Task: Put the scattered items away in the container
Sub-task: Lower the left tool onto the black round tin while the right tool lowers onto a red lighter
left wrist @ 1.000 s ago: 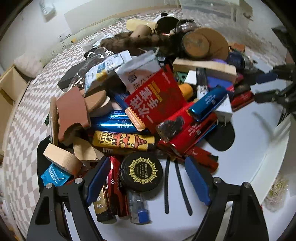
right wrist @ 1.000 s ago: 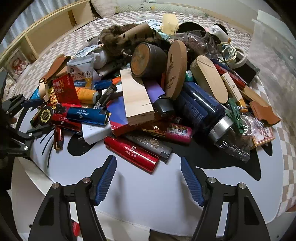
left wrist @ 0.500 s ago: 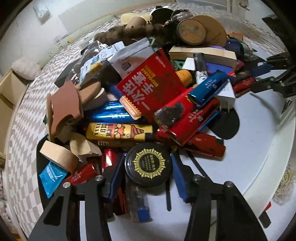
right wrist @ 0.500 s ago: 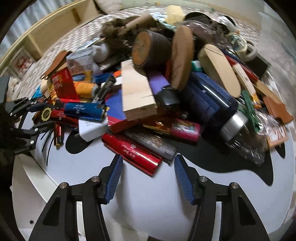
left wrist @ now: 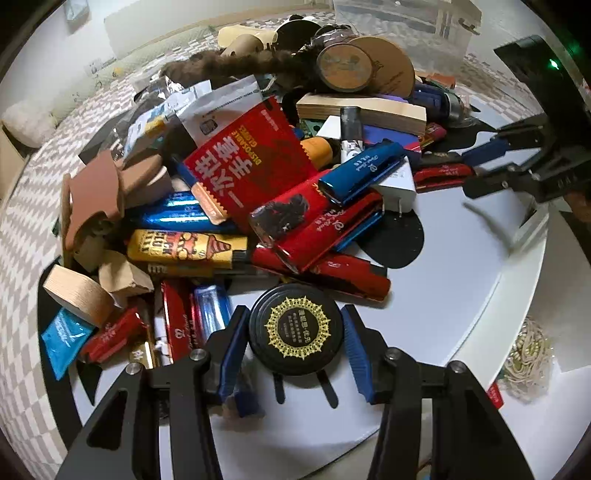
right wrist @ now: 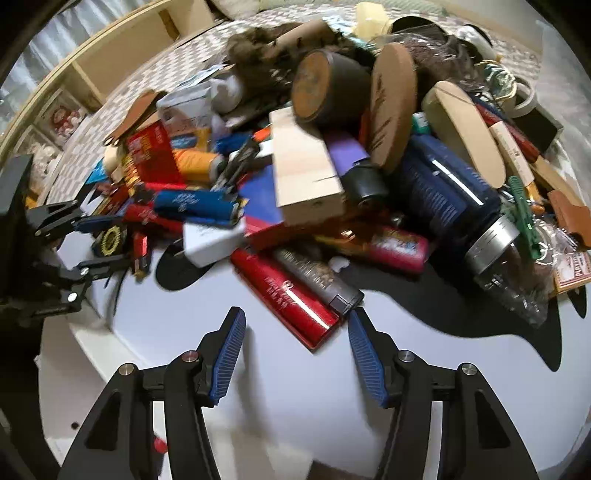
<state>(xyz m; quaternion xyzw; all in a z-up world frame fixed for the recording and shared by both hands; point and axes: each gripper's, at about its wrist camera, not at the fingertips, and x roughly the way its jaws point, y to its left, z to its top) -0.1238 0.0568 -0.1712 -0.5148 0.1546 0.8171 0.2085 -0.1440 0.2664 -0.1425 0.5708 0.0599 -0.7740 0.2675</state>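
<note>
A heap of scattered items covers the white table (left wrist: 450, 295): lighters, packets, wooden blocks, tins. My left gripper (left wrist: 295, 341) points steeply down at the heap's near edge, and both blue pads press the sides of a round black tin with a gold emblem (left wrist: 295, 326). The right wrist view shows that tin (right wrist: 110, 240) between the left gripper's fingers (right wrist: 92, 225). My right gripper (right wrist: 295, 332) hovers open over the table. The near ends of a long red lighter (right wrist: 291, 295) and a grey lighter (right wrist: 317, 277) lie between its tips, close to the right pad (right wrist: 364, 354), not squeezed.
A clear plastic bin (left wrist: 399, 18) stands beyond the heap. A wooden block (right wrist: 306, 173), a dark blue bottle (right wrist: 447, 192) and round wooden lids top the pile. The table edge runs right of the left gripper, with a coil of cord (left wrist: 528, 354) below it.
The left jaws have narrowed from wide apart onto the black tin. The right jaws have narrowed somewhat, and the red lighter's end now lies between their tips.
</note>
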